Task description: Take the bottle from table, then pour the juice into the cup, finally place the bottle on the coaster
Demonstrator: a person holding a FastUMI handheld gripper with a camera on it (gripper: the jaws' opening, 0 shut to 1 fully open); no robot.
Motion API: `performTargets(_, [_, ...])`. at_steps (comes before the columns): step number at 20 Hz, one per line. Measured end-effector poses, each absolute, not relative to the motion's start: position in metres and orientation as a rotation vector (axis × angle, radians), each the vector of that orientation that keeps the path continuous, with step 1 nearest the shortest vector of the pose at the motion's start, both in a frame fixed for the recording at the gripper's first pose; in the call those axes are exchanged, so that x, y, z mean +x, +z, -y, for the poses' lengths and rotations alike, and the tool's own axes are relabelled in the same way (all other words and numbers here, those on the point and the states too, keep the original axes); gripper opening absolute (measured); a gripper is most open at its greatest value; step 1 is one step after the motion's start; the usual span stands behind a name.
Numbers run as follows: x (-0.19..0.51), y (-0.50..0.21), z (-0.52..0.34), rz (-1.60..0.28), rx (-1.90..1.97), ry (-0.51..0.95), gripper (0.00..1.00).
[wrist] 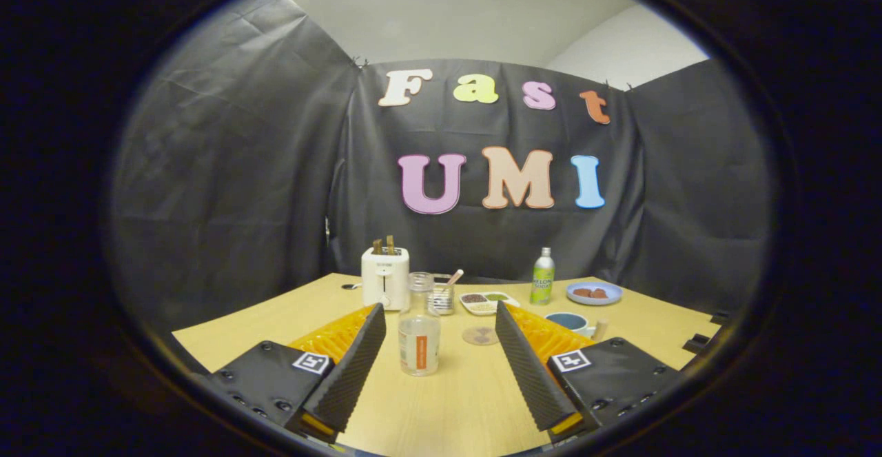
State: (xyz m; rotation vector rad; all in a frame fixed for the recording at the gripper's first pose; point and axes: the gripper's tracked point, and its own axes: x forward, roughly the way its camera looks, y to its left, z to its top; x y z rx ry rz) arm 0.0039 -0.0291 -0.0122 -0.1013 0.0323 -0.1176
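Table [289, 319] was crowded: toaster [385, 278] behind, green can [542, 278] far back. Bottle [419, 326] stood upright just ahead, between the fingers. Gripper [441, 347] gaped wide, holding nothing. Risk: off-centre closing could tip the bottle w/ no cap, spilling juice near coaster [480, 336] & cup [568, 322].

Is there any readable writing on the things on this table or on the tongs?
The orange label on the clear bottle: too blurred to read.
Print on the green bottle: too small to read.
Square markers on the open tongs, with the clear bottle between them: patterns, no words.
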Motion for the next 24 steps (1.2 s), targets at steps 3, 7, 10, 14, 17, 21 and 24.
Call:
performTargets(3, [0.003,-0.011,0.043,-0.034,-0.129,-0.141,1.0])
performTargets(7, [0.003,-0.015,0.067,-0.047,-0.136,-0.197,1.0])
performTargets(10, [0.002,-0.016,0.075,-0.05,-0.135,-0.217,1.0])
performTargets(14, [0.003,-0.016,0.075,-0.052,-0.142,-0.222,1.0])
performTargets(17, [0.004,-0.016,0.071,-0.049,-0.143,-0.206,1.0])
performTargets(21, [0.01,-0.021,0.062,-0.058,-0.148,-0.179,1.0])
performTargets(24, [0.018,-0.034,0.05,-0.088,-0.144,-0.144,1.0])
